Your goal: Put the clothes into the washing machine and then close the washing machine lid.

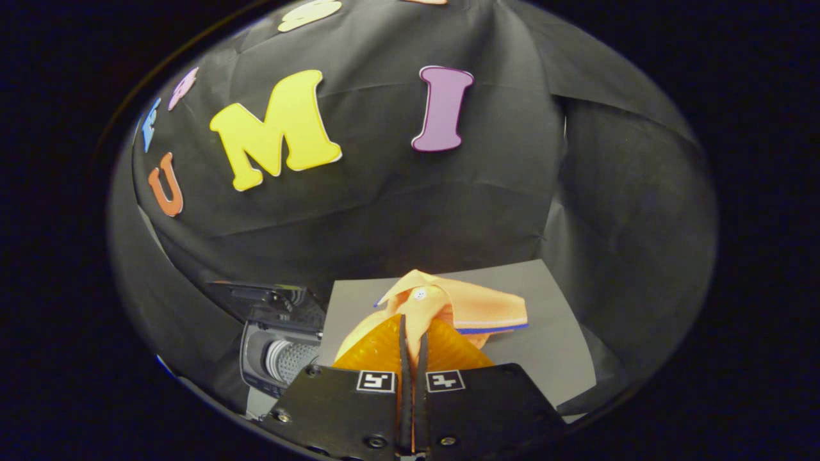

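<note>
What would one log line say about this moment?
hand-held gripper: shut on orange garment | garment: lifted above grey mat | washing machine: lid open

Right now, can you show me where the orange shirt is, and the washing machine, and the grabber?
orange shirt (474, 304): gripper view, on the folded cloth just ahead of the fingers.
washing machine (291, 360): gripper view, on its ribbed drum, beside the fingers.
gripper (413, 330): gripper view, at the fingertips, pinched on the shirt.

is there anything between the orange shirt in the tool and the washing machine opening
Nothing visible stands in the way. The tool is shut on the orange shirt, lifted over the grey mat. The washing machine sits just beside the fingers, lid raised, drum open, with bare space between.
</note>
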Demonstrator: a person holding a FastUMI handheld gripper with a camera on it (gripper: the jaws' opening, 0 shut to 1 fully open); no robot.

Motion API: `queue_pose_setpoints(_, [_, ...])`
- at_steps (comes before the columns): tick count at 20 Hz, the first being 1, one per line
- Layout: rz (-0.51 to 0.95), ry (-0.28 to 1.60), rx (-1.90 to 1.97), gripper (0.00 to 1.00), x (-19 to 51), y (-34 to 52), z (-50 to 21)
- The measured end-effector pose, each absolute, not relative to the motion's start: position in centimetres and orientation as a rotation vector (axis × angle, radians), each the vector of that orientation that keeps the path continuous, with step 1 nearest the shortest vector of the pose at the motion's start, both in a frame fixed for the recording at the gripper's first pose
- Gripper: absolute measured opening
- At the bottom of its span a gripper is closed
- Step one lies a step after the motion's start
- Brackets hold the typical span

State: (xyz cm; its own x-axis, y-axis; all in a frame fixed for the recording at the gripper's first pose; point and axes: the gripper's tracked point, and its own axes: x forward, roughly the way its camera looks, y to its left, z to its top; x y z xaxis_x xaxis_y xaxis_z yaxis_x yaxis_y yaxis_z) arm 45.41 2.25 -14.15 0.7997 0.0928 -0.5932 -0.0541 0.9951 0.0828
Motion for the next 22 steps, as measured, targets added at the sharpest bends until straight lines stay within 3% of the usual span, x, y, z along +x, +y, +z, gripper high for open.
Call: queue_pose_setpoints(22, [0.200,0.493,0.111,0.05,39.9,15.8,-4.8])
